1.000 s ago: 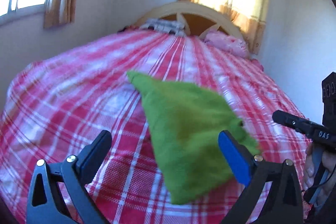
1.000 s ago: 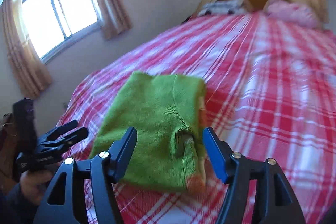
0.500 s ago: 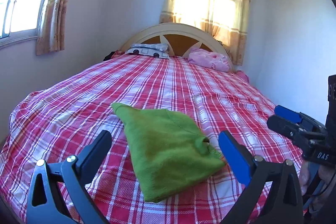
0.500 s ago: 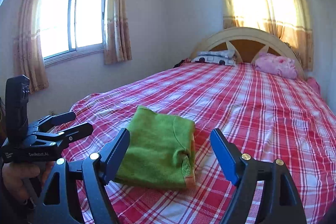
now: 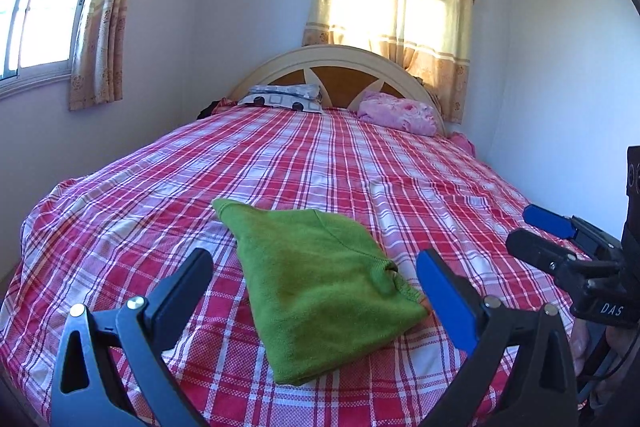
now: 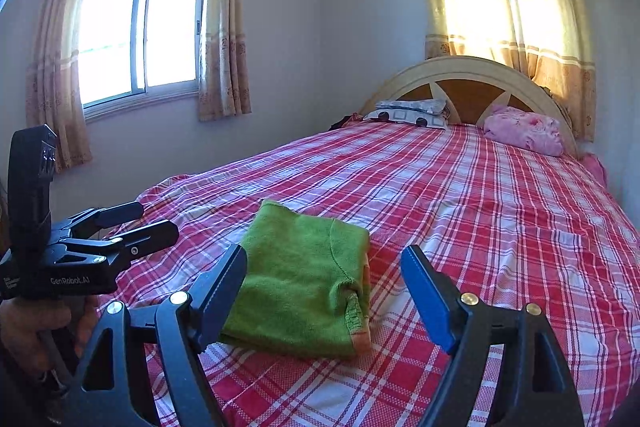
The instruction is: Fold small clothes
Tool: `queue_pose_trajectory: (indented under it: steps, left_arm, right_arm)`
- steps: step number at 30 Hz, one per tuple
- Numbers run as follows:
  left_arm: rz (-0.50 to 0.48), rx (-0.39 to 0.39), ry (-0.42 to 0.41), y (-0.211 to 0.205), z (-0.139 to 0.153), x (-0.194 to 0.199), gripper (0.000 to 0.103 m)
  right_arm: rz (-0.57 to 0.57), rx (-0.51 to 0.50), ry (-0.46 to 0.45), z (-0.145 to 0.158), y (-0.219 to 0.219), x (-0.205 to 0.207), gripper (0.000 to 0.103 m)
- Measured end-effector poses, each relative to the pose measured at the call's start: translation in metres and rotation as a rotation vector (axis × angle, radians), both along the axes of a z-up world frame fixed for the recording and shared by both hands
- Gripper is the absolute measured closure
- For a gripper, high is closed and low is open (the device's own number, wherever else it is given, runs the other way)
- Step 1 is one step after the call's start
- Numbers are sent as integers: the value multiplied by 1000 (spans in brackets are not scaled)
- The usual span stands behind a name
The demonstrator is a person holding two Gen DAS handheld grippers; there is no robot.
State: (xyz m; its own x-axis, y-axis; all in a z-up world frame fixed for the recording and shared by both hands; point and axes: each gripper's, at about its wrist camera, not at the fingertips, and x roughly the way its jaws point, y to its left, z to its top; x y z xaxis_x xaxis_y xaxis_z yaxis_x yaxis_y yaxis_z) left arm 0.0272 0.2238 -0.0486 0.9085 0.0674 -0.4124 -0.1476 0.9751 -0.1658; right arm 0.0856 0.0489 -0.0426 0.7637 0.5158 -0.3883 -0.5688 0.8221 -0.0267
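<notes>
On the plaid bed (image 5: 320, 163), a folded green garment (image 5: 320, 283) lies flat.

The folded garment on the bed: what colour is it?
Green garment, with an orange edge; clearest in the right wrist view.

Folded green garment (image 6: 304, 279) on plaid bed (image 6: 480, 211), right gripper (image 6: 324, 291) jaws apart, apparently clear
</notes>
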Motion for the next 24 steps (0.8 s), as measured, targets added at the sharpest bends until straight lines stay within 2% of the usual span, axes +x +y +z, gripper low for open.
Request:
queue_pose_trajectory:
  steps: [24]
  left_arm:
    - [11,30,16,-3,2,2,0]
  right_arm:
    - [19,7,-23,3,5,-9,23]
